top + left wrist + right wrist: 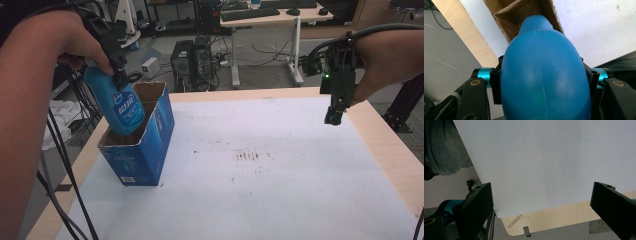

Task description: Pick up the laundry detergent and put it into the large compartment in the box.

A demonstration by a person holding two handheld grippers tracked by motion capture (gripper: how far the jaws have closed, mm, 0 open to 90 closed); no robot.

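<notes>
At the left of the high view, the left claw [119,75] grips a blue bottle [122,107] by its upper part, jaws pressed against both sides. The bottle hangs tilted, its lower end inside the open top of a blue cardboard box [145,150] that stands at the left edge of the white surface [280,190]. In the left gripper view the bottle [544,80] bulges between the jaws at the centre of the frame, with the box's brown interior [511,17] beyond it at the top. At the upper right of the high view, the right claw [334,116] hovers above the surface, pointing down; in the right gripper view its jaws stand wide apart with nothing between them.
</notes>
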